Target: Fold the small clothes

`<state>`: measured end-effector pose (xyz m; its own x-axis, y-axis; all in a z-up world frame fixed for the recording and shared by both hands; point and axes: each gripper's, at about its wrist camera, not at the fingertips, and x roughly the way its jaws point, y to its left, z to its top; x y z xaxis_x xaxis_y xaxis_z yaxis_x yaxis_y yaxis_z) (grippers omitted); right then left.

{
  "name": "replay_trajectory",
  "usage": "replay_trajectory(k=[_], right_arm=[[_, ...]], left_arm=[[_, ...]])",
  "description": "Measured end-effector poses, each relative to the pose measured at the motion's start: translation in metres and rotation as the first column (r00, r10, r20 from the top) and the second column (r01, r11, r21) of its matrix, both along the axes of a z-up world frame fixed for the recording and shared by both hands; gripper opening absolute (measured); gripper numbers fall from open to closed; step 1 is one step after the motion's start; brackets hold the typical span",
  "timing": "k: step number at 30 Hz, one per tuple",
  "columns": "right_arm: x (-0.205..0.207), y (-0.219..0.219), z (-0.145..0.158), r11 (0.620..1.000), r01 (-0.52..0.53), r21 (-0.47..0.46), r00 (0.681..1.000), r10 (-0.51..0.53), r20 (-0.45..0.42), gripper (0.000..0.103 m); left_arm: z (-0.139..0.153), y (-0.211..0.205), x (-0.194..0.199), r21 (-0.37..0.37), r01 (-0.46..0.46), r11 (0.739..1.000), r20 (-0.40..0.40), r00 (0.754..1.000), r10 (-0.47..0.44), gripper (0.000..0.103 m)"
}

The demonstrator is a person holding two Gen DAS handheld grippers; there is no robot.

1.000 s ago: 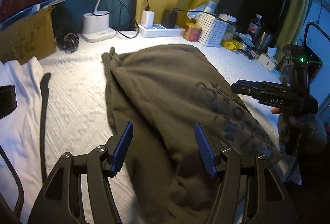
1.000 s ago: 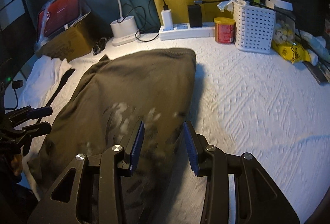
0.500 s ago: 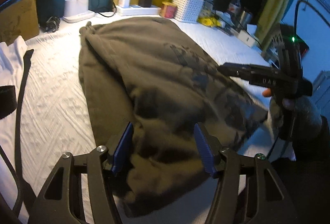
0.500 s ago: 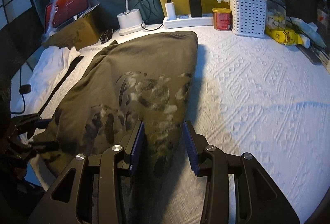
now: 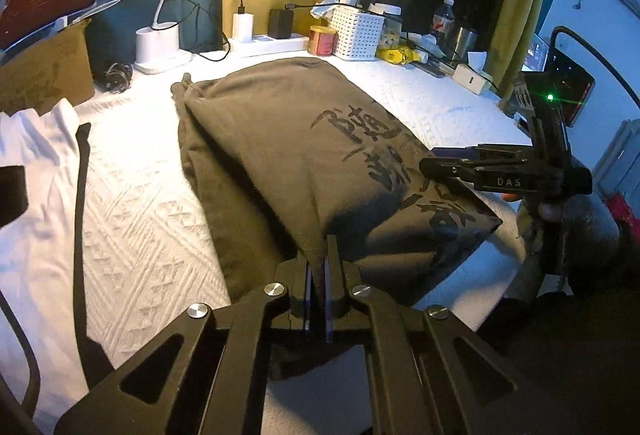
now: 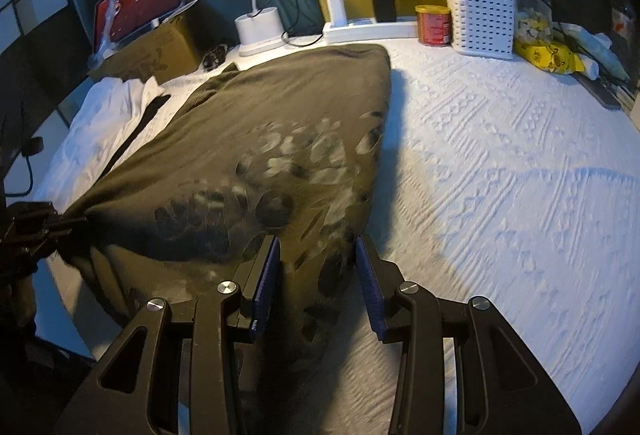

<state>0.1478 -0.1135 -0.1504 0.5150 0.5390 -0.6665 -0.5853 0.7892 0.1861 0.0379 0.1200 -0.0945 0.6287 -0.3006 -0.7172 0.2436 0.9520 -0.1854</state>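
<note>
An olive-brown garment (image 5: 280, 143) with dark printed characters lies folded lengthwise on the white textured cover (image 6: 500, 175). My left gripper (image 5: 318, 255) is shut on the garment's near edge, and a ridge of cloth rises from the pinch. In the right wrist view the left gripper (image 6: 66, 223) pulls that corner taut at the far left. My right gripper (image 6: 316, 241) has its jaws opening, with the garment's (image 6: 280, 131) near right corner lying loose between the blue pads (image 6: 266, 267). Seen from the left wrist, the right gripper (image 5: 430, 158) hovers over the printed end.
A white garment with a black strip (image 5: 36, 155) lies at the left. Along the back stand a cardboard box (image 5: 44, 71), a lamp base (image 5: 158, 47), a power strip (image 5: 272, 43), a red tin (image 5: 322, 41) and a white basket (image 5: 358, 35). The cover's right half is bare.
The left gripper's jaws have come together on the garment's near edge, where they stood wide open before. The right gripper's jaws have spread wider over the cloth and sunk a little.
</note>
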Motion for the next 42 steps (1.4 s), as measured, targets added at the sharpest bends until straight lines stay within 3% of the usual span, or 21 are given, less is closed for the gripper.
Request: replay_trajectory(k=[1,2,12,14,18,20,21,22,24,27,29,33,37,42], right_arm=[[-0.002,0.001,-0.002,1.000,-0.007,0.001,1.000,0.007,-0.003,0.064],[-0.005,0.002,-0.003,1.000,-0.014,-0.001,1.000,0.014,-0.008,0.068],[-0.046,-0.006,-0.011,0.999,0.008,-0.032,1.000,-0.007,0.029,0.069],[-0.059,-0.006,-0.014,0.998,0.024,-0.057,0.998,-0.020,0.066,0.061],[-0.072,-0.006,-0.016,0.998,0.012,-0.065,0.997,-0.007,0.080,0.033],[-0.074,-0.006,-0.016,0.998,0.003,-0.065,0.997,0.002,0.077,0.024],[-0.075,-0.006,-0.015,0.998,-0.002,-0.065,0.997,0.007,0.074,0.014],[-0.075,-0.006,-0.014,0.997,-0.006,-0.071,0.997,0.011,0.075,0.012],[-0.073,-0.008,-0.012,0.997,-0.014,-0.081,0.997,0.020,0.074,0.011],[-0.074,-0.013,-0.007,0.996,-0.017,-0.091,0.996,0.025,0.080,0.010],[-0.075,-0.015,-0.006,0.996,-0.013,-0.092,0.997,0.021,0.078,0.010],[-0.080,-0.022,-0.009,0.996,-0.003,-0.093,0.998,0.009,0.065,0.010],[-0.084,-0.030,-0.015,0.997,0.016,-0.069,0.999,-0.014,0.036,0.010],[-0.085,-0.032,-0.018,0.999,0.013,-0.042,0.999,-0.011,0.043,0.010]], left_arm=[[-0.002,0.000,-0.001,0.004,0.002,1.000,-0.006,1.000,-0.002,0.003],[-0.006,0.000,-0.001,0.010,0.006,1.000,-0.015,1.000,-0.006,0.003],[-0.017,0.004,-0.004,-0.023,0.010,1.000,-0.048,0.999,-0.011,0.003],[-0.020,0.005,-0.005,-0.028,0.007,1.000,-0.058,0.998,-0.009,0.005],[-0.022,0.007,-0.007,-0.039,-0.012,0.999,-0.062,0.998,0.009,0.008],[-0.022,0.008,-0.007,-0.033,-0.024,0.999,-0.066,0.998,0.022,0.015],[-0.022,0.007,-0.008,-0.016,-0.028,0.999,-0.063,0.998,0.027,0.018],[-0.021,0.006,-0.009,0.002,-0.030,1.000,-0.057,0.998,0.030,0.024],[-0.019,0.004,-0.012,0.044,-0.038,0.998,-0.038,0.998,0.039,0.034],[-0.014,0.010,-0.014,0.012,-0.060,0.998,-0.024,0.998,0.060,0.048],[-0.012,0.015,-0.013,-0.011,-0.096,0.995,-0.014,0.995,0.096,0.067],[-0.019,0.016,-0.007,-0.009,-0.122,0.992,-0.050,0.991,0.121,0.069],[-0.029,0.007,-0.007,-0.006,-0.091,0.996,-0.087,0.992,0.090,0.069],[-0.031,-0.003,-0.011,0.049,-0.078,0.996,-0.068,0.994,0.082,0.069]])
